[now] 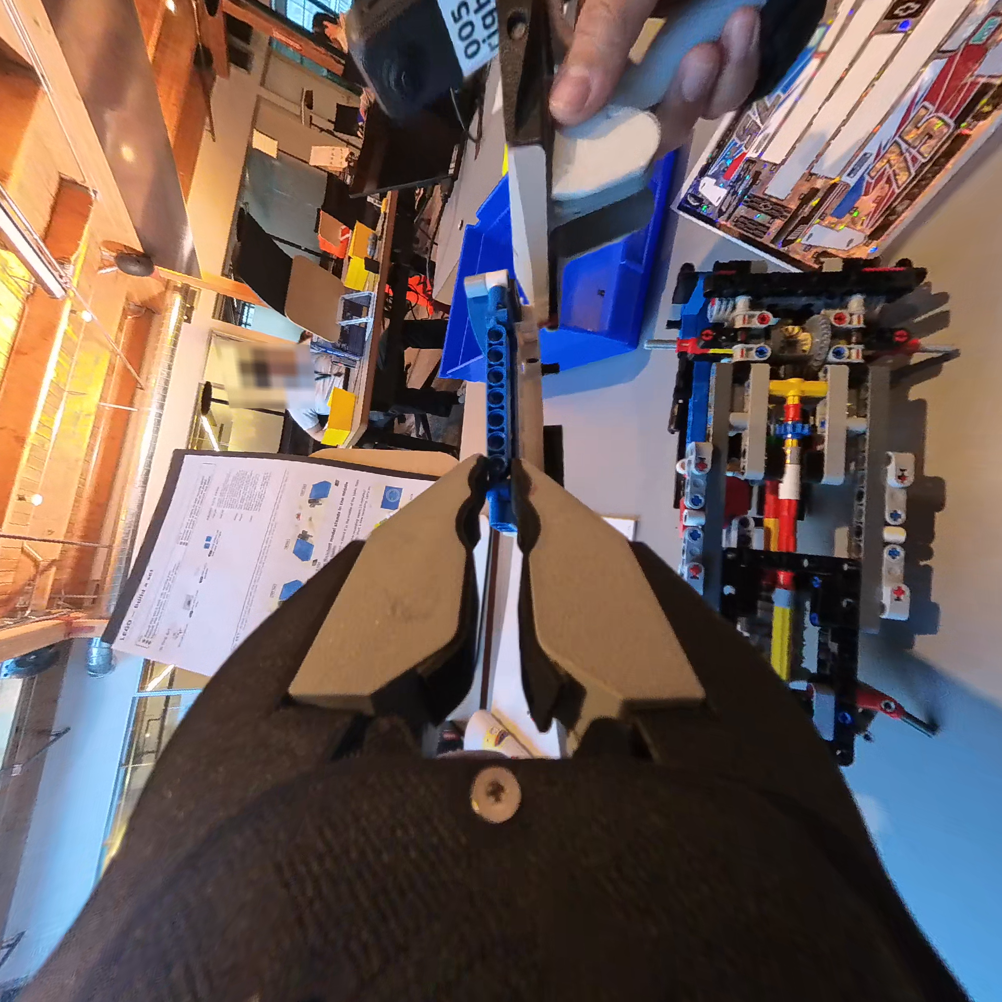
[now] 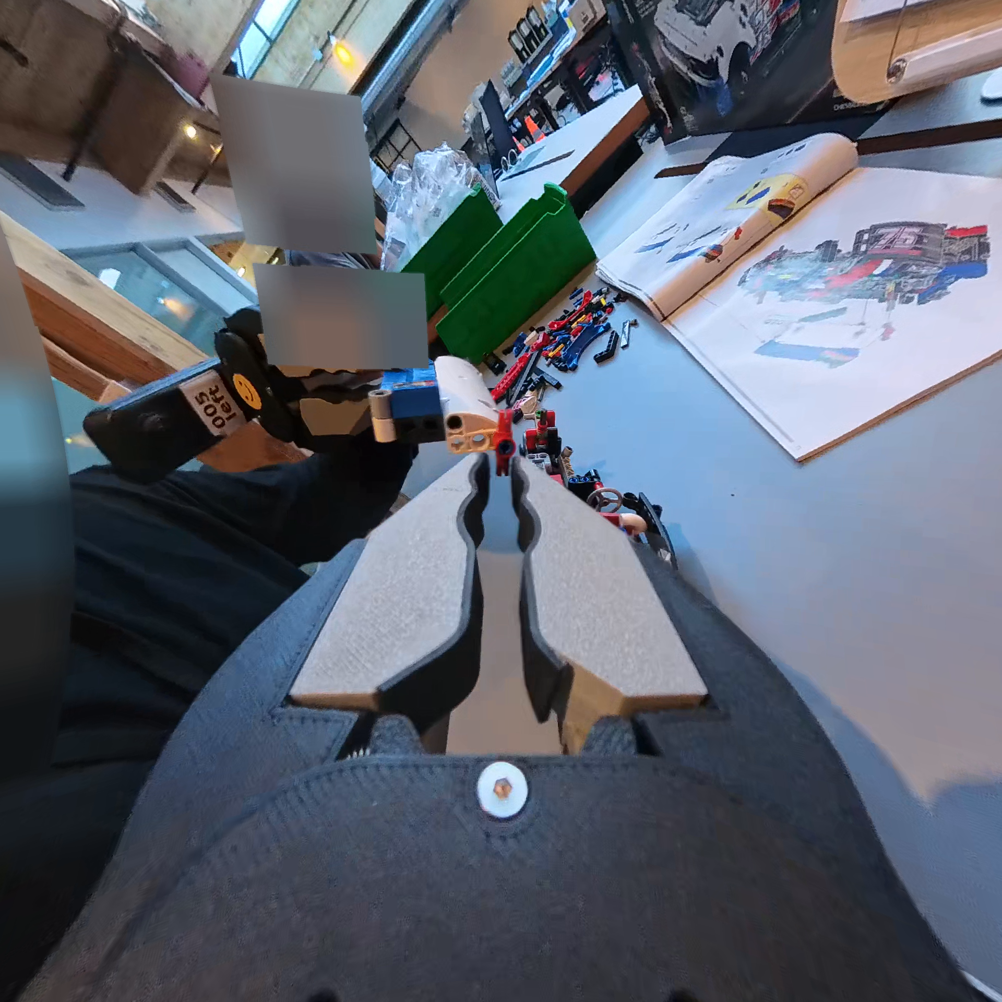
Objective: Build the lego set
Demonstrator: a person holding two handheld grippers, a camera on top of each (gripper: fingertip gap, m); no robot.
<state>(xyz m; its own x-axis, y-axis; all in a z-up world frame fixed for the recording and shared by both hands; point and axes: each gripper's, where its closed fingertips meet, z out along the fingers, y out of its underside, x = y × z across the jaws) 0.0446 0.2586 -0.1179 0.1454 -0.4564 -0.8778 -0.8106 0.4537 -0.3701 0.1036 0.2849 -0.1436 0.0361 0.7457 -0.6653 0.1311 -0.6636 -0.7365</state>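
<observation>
My left gripper (image 1: 499, 477) is shut on a blue-and-white sub-assembly (image 1: 496, 390), a blue holed beam with a white panel at its far end, held in the air. The same sub-assembly (image 2: 428, 412) shows in the right wrist view, held by the left gripper (image 2: 325, 401) that comes in from the left. My right gripper (image 2: 501, 469) is shut on a small red pin connector (image 2: 504, 442), which touches the white panel's end. The partly built chassis (image 1: 791, 488) lies on the grey table to the right. The right gripper's body (image 1: 542, 162) and a hand are above.
A blue bin (image 1: 596, 282) and a sticker sheet (image 1: 846, 124) lie beyond the chassis. A paper sheet on a clipboard (image 1: 244, 553) is at left. Loose parts (image 2: 564, 336), green bins (image 2: 509, 271), an open instruction book (image 2: 813, 303) and the set's box (image 2: 721, 59) are on the table. Spacing between my two grippers at the tips: around 8 cm.
</observation>
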